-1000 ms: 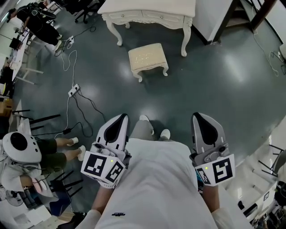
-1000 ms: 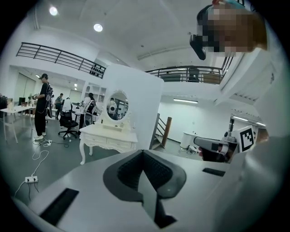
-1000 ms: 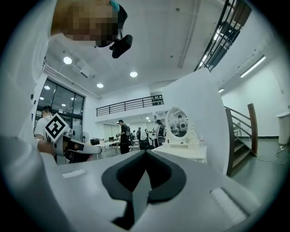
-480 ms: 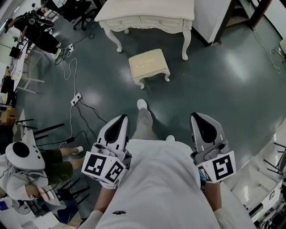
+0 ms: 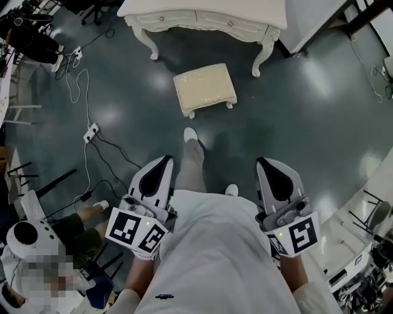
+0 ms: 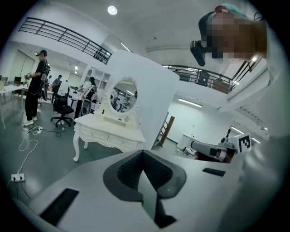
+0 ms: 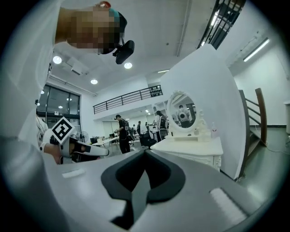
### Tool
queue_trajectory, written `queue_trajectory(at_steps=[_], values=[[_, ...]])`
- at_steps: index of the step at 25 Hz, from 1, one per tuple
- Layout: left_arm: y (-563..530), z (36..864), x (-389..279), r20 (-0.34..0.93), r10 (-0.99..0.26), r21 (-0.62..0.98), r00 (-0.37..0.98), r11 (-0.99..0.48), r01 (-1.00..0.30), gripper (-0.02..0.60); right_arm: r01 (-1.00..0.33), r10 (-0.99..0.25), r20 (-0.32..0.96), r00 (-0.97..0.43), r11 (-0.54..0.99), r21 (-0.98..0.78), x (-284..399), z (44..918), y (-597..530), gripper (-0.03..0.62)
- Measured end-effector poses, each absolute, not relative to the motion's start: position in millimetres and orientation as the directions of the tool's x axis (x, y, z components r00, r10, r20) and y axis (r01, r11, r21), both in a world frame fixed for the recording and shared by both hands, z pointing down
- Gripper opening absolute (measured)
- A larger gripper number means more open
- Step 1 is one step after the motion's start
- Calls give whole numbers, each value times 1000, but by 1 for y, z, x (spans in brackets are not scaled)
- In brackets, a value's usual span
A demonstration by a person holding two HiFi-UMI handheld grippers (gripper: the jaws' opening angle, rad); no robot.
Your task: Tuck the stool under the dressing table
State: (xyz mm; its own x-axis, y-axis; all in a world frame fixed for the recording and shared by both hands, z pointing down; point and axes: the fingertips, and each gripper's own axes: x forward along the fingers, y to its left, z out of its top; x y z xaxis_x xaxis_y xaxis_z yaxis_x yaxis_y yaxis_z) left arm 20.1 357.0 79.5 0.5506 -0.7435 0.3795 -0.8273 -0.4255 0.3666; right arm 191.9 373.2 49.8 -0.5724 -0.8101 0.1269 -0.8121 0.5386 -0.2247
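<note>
A cream cushioned stool (image 5: 204, 88) stands on the grey floor, just in front of the white dressing table (image 5: 202, 13), outside its legs. The table (image 6: 108, 129) with its oval mirror shows in the left gripper view, and the same table (image 7: 192, 144) in the right gripper view. My left gripper (image 5: 161, 164) and right gripper (image 5: 273, 165) are held near my waist, well short of the stool. Both are shut, jaws meeting at the tip, with nothing between them.
A power strip and cables (image 5: 91, 130) lie on the floor to the left. A seated person's feet (image 5: 98, 205) are at lower left. People and office chairs (image 6: 61, 106) stand beyond the table. My own shoe (image 5: 191, 135) steps toward the stool.
I have walked closer to the stool and table; both sit larger and nearer in the head view. The grippers kept their place beside my body, still shut.
</note>
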Motion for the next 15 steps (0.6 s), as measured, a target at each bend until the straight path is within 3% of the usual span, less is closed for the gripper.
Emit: queue_trajectory(at_steps=[7, 15], values=[[222, 115, -41, 432, -676, 444, 597, -417, -793, 6, -795, -760, 242, -603, 549, -257, 106, 70, 242, 9], [127, 153, -75, 455, -640, 495, 619, -396, -773, 6, -807, -736, 331, -591, 528, -265, 65, 103, 143, 9]])
